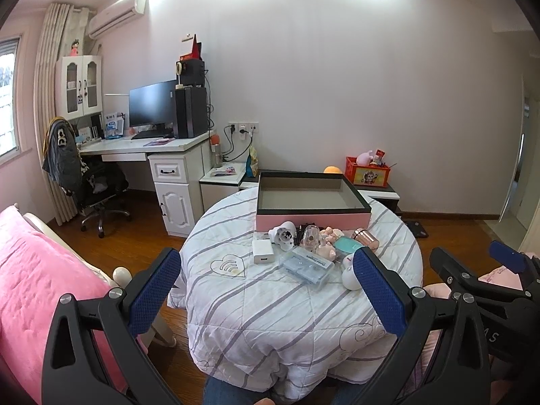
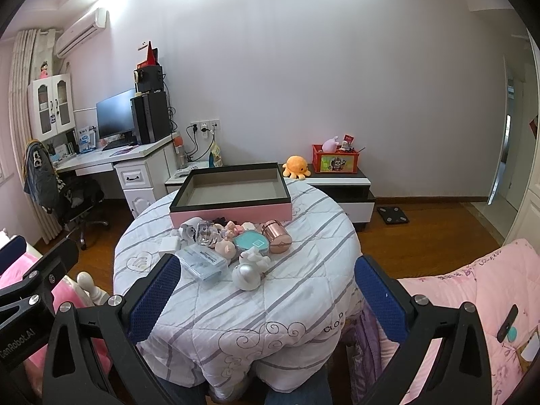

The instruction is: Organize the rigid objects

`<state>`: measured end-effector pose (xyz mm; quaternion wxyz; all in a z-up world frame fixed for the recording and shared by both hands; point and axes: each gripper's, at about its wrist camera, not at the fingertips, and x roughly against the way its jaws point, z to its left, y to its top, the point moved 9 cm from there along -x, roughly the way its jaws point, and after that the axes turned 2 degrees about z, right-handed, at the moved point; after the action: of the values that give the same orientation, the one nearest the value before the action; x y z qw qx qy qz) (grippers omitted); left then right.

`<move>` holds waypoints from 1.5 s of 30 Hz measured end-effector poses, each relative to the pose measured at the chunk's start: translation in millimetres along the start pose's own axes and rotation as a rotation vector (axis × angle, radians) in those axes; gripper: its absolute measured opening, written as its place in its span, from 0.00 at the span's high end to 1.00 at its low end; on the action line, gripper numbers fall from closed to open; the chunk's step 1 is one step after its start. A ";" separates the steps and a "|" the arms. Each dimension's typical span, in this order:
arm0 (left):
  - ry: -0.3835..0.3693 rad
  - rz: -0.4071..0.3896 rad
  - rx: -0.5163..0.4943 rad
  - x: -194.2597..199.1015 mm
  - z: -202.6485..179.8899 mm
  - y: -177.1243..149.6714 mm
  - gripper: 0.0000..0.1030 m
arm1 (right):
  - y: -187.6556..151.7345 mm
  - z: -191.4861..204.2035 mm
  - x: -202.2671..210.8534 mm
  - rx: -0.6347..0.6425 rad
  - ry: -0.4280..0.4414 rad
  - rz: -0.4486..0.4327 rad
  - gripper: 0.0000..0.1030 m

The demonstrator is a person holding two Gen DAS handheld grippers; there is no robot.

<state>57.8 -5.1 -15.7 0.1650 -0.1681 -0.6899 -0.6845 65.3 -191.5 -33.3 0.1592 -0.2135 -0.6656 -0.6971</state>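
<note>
Quilt-covered round tabletop (image 1: 256,303) carries small objects (image 1: 303,246) heaped just before an empty pink tray (image 1: 312,199); left gripper (image 1: 266,290) gapes wide, holding nothing. Right view: right gripper (image 2: 266,293) likewise spread, empty, near that heap.

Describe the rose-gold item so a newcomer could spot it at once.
On the round quilt-covered table, look just before the pink open box. At the pile's right end, beside the teal round case, lies the rose-gold canister, the only shiny metallic cylinder.
</note>
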 end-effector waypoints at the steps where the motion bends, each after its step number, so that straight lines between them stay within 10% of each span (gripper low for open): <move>1: 0.000 -0.002 0.000 0.2 0.0 0.5 0.00 | 0.4 0.0 0.1 0.001 0.000 -0.001 0.00; 45: 0.025 -0.050 0.009 14.9 6.2 6.8 0.00 | 19.4 0.8 19.6 0.007 -0.008 -0.089 0.00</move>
<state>47.7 1.3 -2.9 0.1571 -0.1419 -0.6948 -0.6873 58.4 -190.7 -6.6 0.1263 -0.1861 -0.6774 -0.7004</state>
